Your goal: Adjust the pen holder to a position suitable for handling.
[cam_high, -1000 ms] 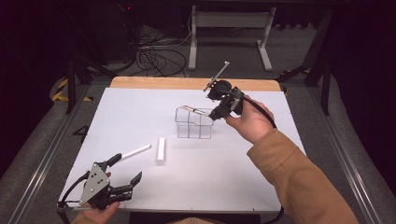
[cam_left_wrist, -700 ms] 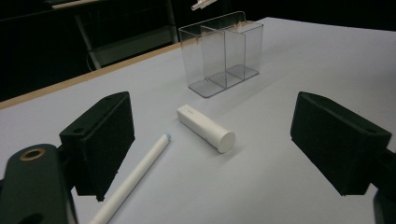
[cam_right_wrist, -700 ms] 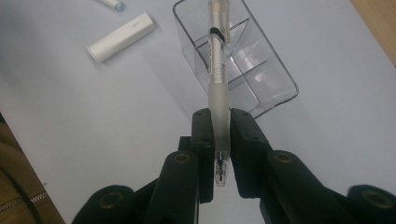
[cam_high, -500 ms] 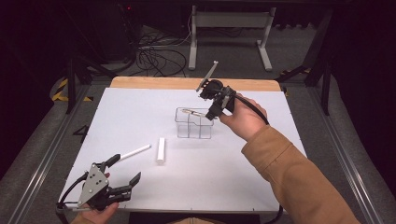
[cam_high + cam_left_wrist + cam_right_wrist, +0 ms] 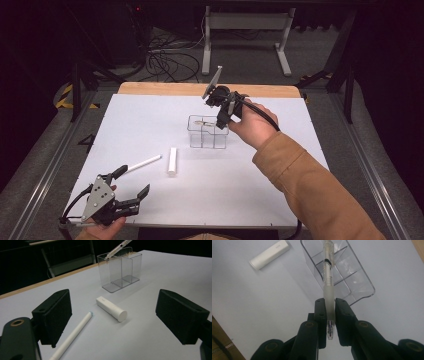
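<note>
My right gripper (image 5: 220,119) is shut on a clear pen (image 5: 329,277) and holds it tilted above a clear plastic organizer (image 5: 207,134) in the middle of the table. The pen's far end (image 5: 204,121) hangs over the organizer's back left compartment, at the rim (image 5: 107,257). In the right gripper view the jaws (image 5: 329,302) clamp the pen's frosted grip section. My left gripper (image 5: 132,182) rests open at the table's front left corner. Ahead of its jaws (image 5: 116,322) lie a white cap-like cylinder (image 5: 111,308) and a thin white stick (image 5: 75,335), neither of them gripped.
The white cylinder (image 5: 172,161) and the stick (image 5: 143,163) lie between the left gripper and the organizer on the white tabletop (image 5: 150,120). A wooden strip (image 5: 165,88) marks the far edge. Cables and a stand's metal legs are on the floor beyond.
My right gripper has carried the pen to the left and slightly down, so its end now hangs over the organizer. The left gripper has not moved.
</note>
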A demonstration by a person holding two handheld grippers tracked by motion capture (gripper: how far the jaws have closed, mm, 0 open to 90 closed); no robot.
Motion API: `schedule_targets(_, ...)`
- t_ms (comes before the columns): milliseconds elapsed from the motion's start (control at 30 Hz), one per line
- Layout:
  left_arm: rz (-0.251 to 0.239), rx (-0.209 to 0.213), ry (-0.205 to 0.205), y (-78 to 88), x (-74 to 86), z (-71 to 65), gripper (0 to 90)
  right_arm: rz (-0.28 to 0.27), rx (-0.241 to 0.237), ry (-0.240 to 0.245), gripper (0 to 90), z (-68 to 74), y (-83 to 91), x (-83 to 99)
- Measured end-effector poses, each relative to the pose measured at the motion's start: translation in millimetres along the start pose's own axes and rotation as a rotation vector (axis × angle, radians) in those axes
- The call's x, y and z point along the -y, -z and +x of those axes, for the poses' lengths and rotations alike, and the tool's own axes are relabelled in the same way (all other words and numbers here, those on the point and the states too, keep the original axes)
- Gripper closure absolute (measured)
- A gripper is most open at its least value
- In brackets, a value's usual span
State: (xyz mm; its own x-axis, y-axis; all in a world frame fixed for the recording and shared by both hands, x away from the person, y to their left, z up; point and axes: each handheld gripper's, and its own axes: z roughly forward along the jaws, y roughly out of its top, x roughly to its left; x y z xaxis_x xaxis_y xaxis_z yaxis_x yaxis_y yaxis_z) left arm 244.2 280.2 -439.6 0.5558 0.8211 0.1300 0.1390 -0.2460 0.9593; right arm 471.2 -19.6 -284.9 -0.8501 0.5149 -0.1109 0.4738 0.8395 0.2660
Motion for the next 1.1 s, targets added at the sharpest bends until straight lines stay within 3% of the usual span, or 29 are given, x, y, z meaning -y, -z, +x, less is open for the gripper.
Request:
schedule_targets(233,-0.003,0.001,0.004,0.1,0.2,0.7,14.4,0.031,0.011,0.002,80.6,3.0,-3.5,-7.6)
schedule_targets(767,-0.005,0.001,0.007,0.3,0.5,1.3,14.3,0.029,0.016,0.018,79.4,9.6,-10.6,-22.8)
schedule_targets(800,-0.004,0.001,0.006,0.5,0.5,1.4,14.3,0.024,0.013,0.022,76.3,9.8,-10.3,-22.9)
schedule_targets(867,-0.005,0.0,0.004,0.8,0.5,1.6,14.3,0.005,0.01,0.02,57.6,9.2,-9.2,-22.5)
schedule_targets(967,-0.003,0.001,0.006,0.7,0.7,2.0,14.3,-0.028,0.014,0.007,40.9,7.5,-5.6,-20.1)
schedule_targets(1100,-0.006,-0.002,0.005,0.3,0.6,1.9,14.3,-0.077,0.048,0.024,25.3,7.6,-0.8,-13.9)
